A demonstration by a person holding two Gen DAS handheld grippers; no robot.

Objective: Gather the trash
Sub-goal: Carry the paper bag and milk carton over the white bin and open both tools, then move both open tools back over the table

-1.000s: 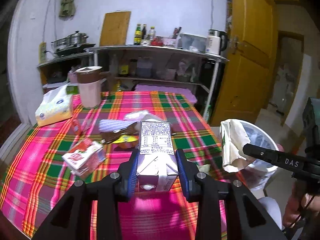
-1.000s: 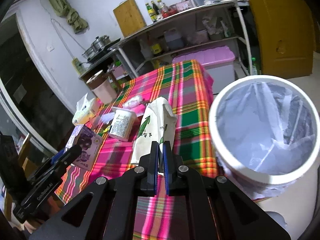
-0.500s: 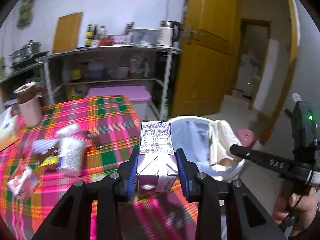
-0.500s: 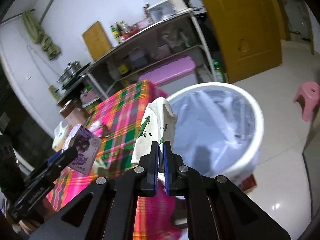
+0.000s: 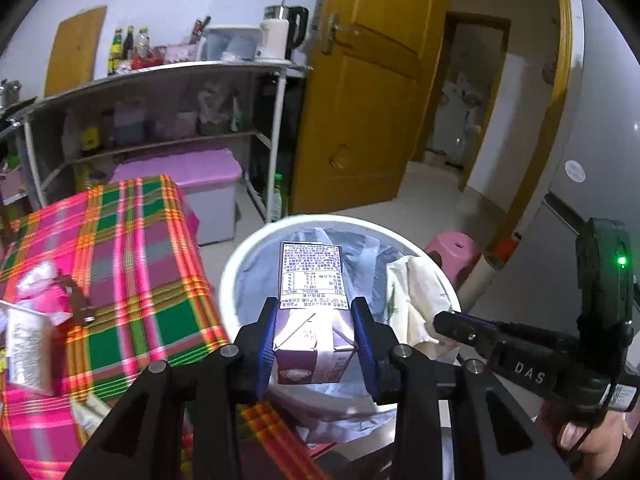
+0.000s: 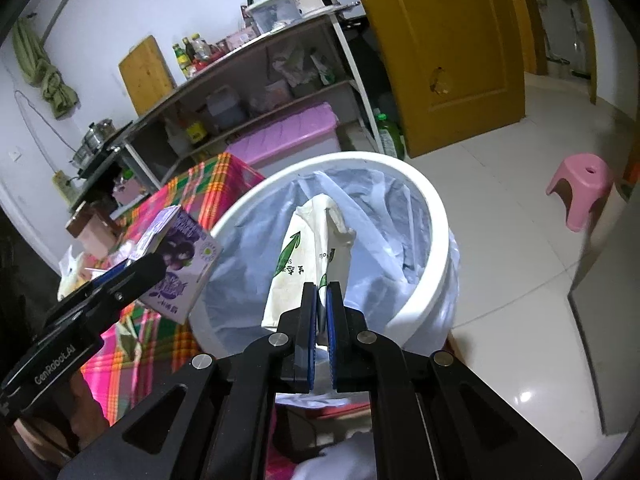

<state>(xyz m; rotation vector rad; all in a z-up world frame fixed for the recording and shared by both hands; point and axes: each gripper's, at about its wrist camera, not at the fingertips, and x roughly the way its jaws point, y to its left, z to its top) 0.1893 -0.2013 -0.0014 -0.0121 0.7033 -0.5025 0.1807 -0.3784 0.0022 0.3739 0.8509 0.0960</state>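
Pointing away: carton [image 5: 311,320], seemingly bin-ward [image 5: 240,264].

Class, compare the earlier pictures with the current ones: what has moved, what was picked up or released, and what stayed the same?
Both grippers swung from over the plaid table to above the white bin. The left gripper carried the purple carton there, the right gripper the cream paper bag. Nothing was released: both jaws stay clamped, and the remaining trash stays on the table.
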